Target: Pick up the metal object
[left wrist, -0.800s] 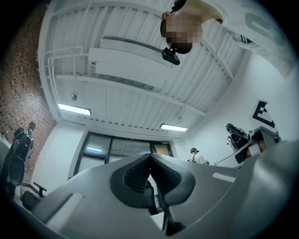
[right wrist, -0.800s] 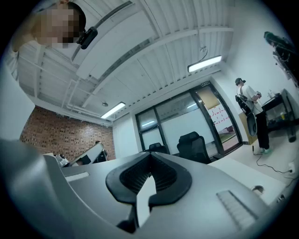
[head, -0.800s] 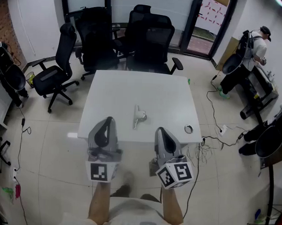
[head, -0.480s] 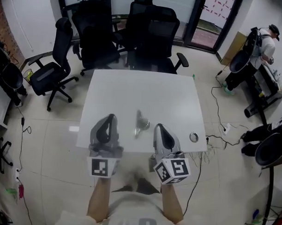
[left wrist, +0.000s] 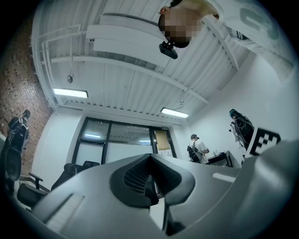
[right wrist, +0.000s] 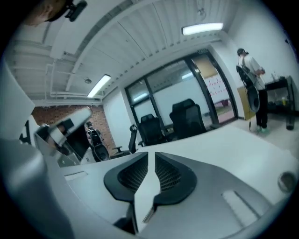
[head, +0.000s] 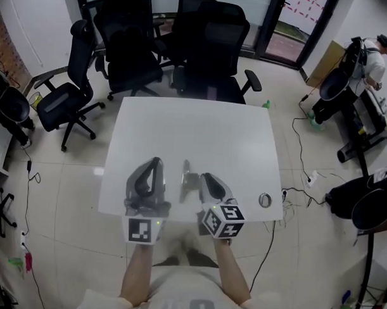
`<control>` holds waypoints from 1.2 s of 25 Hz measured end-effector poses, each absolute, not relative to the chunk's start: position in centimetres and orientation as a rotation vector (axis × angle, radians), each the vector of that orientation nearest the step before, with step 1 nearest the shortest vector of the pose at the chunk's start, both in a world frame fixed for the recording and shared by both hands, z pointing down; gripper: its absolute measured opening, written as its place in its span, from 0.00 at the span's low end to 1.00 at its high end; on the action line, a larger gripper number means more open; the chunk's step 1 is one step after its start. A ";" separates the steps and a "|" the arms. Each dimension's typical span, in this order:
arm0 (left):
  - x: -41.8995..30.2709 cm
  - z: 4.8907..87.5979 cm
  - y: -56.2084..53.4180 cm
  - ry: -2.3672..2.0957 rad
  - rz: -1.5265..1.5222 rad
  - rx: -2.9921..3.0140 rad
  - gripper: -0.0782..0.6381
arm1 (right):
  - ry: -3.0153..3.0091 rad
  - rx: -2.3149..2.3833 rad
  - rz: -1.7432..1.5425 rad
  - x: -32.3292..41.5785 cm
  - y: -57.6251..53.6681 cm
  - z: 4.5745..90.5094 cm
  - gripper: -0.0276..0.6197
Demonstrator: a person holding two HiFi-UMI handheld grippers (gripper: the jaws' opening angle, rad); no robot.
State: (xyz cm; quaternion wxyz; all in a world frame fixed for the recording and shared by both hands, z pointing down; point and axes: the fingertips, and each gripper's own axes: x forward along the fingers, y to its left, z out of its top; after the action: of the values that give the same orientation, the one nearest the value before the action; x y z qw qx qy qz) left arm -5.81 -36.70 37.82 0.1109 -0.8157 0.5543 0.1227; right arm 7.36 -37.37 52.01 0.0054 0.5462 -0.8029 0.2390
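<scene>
The metal object (head: 187, 178), a small shiny bracket-like piece, lies on the white table (head: 194, 128) near its front edge. My right gripper (head: 206, 179) hovers over the front edge just to the right of the object, jaws nearly together with nothing between them. The left gripper (head: 153, 165) is held over the table's front left part, a short way left of the object, with its jaws shut and empty. In the right gripper view my right gripper (right wrist: 152, 156) looks along the tabletop. The left gripper (left wrist: 150, 156) points up at the ceiling and windows.
A small metal ring (head: 264, 199) lies at the table's front right corner, ring (right wrist: 286, 181) also low on the right. Black office chairs (head: 206, 50) stand behind the table and at its left. A person (head: 368, 58) works at a bench far right. Cables (head: 294, 186) trail on the floor.
Both grippers have moved forward from in front of the table to over its front edge. The right one swung left, close beside the metal object. The object has not moved.
</scene>
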 end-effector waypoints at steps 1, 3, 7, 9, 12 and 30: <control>-5.6 37.9 -36.8 1.627 0.348 -2.392 0.11 | -2.468 1.692 0.861 7.3 -37.8 54.5 0.17; -5.5 37.9 -37.1 1.630 0.343 -2.382 0.11 | -2.373 1.654 1.050 7.1 -38.5 58.9 0.33; -5.7 37.9 -38.0 1.651 0.361 -2.374 0.11 | -2.189 1.590 1.200 6.4 -39.4 65.0 0.42; -5.8 38.4 -38.3 1.659 0.348 -2.382 0.11 | -2.127 1.578 1.236 6.1 -39.6 66.7 0.42; -6.1 38.9 -38.8 1.676 0.336 -2.390 0.11 | -2.053 1.581 1.245 6.1 -39.9 68.1 0.40; -5.7 38.3 -40.4 1.623 0.365 -2.416 0.11 | -2.522 1.787 0.830 9.3 -42.7 51.5 0.20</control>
State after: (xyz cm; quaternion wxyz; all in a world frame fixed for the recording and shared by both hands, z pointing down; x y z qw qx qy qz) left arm -5.65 -40.37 38.25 0.1041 -0.8192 0.5502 0.1237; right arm 9.33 -42.72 51.46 -0.0293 0.5582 -0.7876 0.2594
